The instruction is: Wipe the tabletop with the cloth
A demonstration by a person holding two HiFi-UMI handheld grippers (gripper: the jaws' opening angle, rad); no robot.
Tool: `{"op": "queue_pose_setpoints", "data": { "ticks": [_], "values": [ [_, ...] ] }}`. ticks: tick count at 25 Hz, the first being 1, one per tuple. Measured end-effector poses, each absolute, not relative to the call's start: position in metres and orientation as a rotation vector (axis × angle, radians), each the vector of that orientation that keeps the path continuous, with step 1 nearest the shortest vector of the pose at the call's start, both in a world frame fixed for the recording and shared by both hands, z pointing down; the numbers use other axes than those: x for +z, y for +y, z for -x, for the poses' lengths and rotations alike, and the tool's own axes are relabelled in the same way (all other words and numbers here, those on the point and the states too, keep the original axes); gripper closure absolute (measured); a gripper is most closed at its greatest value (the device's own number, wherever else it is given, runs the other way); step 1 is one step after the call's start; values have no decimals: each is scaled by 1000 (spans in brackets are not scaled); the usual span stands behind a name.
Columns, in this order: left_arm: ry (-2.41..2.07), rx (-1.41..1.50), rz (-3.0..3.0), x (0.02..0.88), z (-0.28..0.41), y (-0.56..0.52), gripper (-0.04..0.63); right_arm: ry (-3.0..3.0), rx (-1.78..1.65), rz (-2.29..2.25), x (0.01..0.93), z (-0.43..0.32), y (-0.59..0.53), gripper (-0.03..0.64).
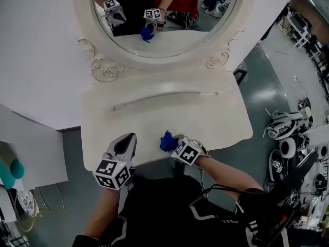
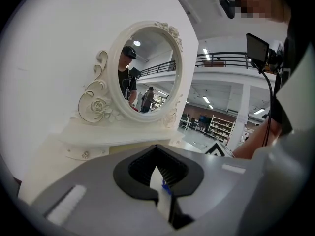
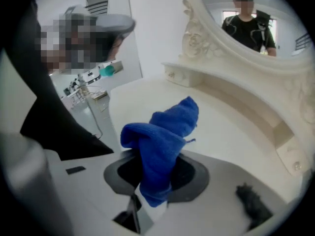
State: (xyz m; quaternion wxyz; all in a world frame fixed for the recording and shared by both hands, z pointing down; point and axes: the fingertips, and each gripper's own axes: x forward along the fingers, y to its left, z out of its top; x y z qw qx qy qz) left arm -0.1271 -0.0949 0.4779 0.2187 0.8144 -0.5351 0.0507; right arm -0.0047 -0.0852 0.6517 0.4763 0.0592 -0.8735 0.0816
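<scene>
The right gripper (image 1: 174, 144) was clamped on the blue cloth (image 1: 166, 141) at the front edge of the white vanity tabletop (image 1: 205, 117), the bunched cloth pointing forward from the jaws. Nearly all the bare surface lay ahead of it, towards the oval mirror (image 1: 164, 14). The left gripper (image 1: 128, 138) hung just beside it, jaws together on nothing, so the wiping looked to fall to the right
</scene>
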Motion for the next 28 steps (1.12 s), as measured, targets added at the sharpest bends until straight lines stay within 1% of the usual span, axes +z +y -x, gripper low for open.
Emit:
{"op": "queue_pose_setpoints", "data": {
  "ticks": [7,12,18,28],
  "values": [
    [-1529,172,-2195,482,129,-85,586,-2137,149,-451,642,13,-232,494],
    [-1564,181,-2155,484,134,-79,586,-2078,138,-490,655,22,-281,494],
    [-1559,186,-2156,489,137,-76,586,-2067,143,-419,666,12,-258,494],
    [-1422,180,-2278,484,105,-95,586,-2088,270,-324,664,-30,-137,494]
  ]
}}
